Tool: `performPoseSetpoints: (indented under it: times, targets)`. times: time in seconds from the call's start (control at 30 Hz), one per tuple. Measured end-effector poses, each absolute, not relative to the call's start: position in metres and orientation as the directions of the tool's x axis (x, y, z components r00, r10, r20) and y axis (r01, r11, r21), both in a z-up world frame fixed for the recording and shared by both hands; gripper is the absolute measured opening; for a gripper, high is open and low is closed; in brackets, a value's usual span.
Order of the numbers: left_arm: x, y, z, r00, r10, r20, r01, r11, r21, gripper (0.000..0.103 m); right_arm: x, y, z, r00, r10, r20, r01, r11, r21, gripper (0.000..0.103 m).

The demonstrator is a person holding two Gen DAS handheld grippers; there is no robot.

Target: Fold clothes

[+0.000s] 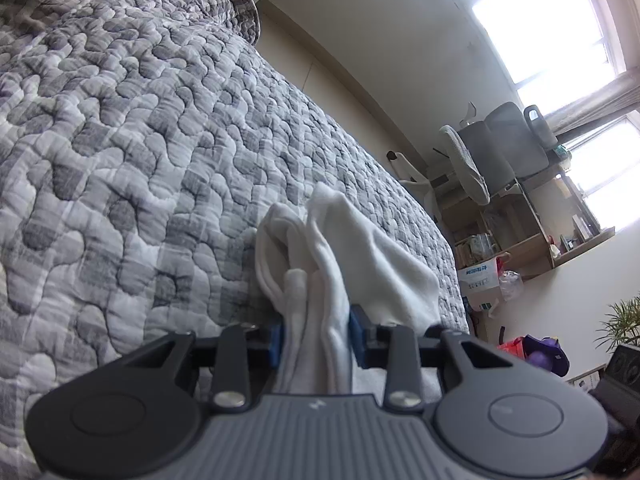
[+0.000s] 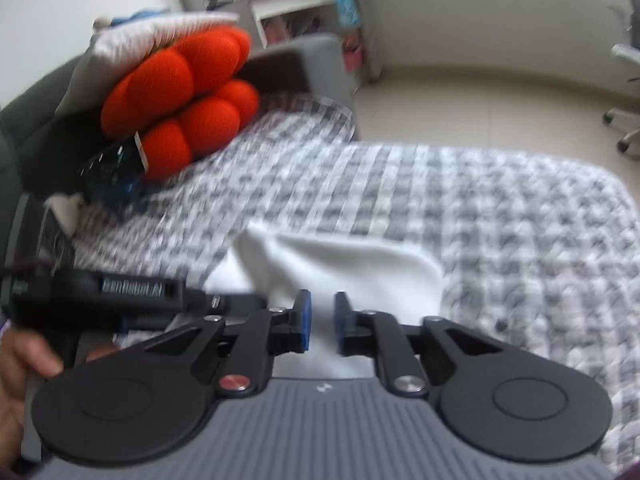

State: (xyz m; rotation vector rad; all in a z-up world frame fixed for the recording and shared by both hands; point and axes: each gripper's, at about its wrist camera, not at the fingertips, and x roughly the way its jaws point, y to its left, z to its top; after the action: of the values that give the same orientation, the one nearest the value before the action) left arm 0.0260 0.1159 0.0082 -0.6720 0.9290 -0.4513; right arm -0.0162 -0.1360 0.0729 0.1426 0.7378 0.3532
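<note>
The white garment (image 1: pixel 344 248) lies bunched on the grey quilted bedspread (image 1: pixel 120 128) of the bed, near its edge. In the left wrist view a gathered length of the cloth runs back between the blue pads (image 1: pixel 355 334) of the left gripper (image 1: pixel 318 332); the jaws stand narrow and both pads bear on the folds, so the cloth is gripped. The free part of the garment rises in soft peaks ahead of the jaws.

In the right wrist view the same white cloth (image 2: pixel 340 268) spreads on the bedspread (image 2: pixel 520 220) directly ahead of and under the right gripper (image 2: pixel 322 320). Its jaws stand narrowly apart with a clear gap between the blue pads (image 2: pixel 305 320); the cloth is seen through the gap, below the pads, and is not pinched. This view is motion-blurred.

To the left of that view, the left gripper's black body (image 2: pixel 132 292) reaches in towards the garment, with the person's hand (image 2: pixel 24 364) behind it. An orange cushion (image 2: pixel 180 100) rests at the head of the bed. Beyond the bed stand a desk chair (image 1: pixel 492 152), shelves (image 1: pixel 540 232) and a bright window (image 1: pixel 540 20).
</note>
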Motion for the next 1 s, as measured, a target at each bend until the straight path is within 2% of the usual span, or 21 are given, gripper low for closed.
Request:
performPoseSetpoints:
  times: [0.07,0.13,0.2,0.37,0.63,0.73,0.8,0.87,1.0]
  targets:
    - [0.026,0.109,0.011,0.535,-0.613,-0.581,0.076,0.720,-0.690,0.033,-0.007,-0.133,0.069,0.673,0.344,-0.654,-0.256,0.939,0.231,0.020]
    - [0.030,0.101,0.012,0.537,-0.609,-0.584,0.079,0.725,-0.684,0.033,0.005,-0.127,0.064,0.661,0.309,-0.684,-0.243,0.950,0.195,0.008]
    - [0.031,0.099,0.012,0.537,-0.610,-0.583,0.080,0.725,-0.684,0.032,0.014,-0.123,0.061,0.659,0.272,-0.701,-0.220,0.961,0.166,0.000]
    - [0.032,0.099,0.010,0.537,-0.609,-0.583,0.080,0.725,-0.684,0.032,0.020,-0.107,0.056,0.672,0.214,-0.709,-0.223,0.971,0.081,0.000]
    - [0.028,0.104,0.009,0.539,-0.608,-0.583,0.087,0.729,-0.679,0.032,0.020,-0.114,0.057,0.680,0.233,-0.696,-0.203,0.971,0.127,0.000]
    - [0.028,0.104,0.008,0.539,-0.607,-0.584,0.088,0.730,-0.678,0.031,0.010,-0.129,0.067,0.714,0.274,-0.644,-0.177,0.961,0.212,0.015]
    - [0.028,0.104,0.008,0.540,-0.606,-0.585,0.088,0.731,-0.676,0.031,0.006,-0.135,0.068,0.728,0.251,-0.638,-0.155,0.967,0.205,0.016]
    - [0.028,0.103,0.009,0.541,-0.603,-0.586,0.090,0.734,-0.673,0.031,0.012,-0.139,0.061,0.703,0.216,-0.678,-0.133,0.976,0.174,0.011]
    - [0.028,0.102,0.010,0.544,-0.600,-0.587,0.092,0.738,-0.669,0.031,0.022,-0.137,0.054,0.677,0.208,-0.706,-0.137,0.978,0.156,0.009]
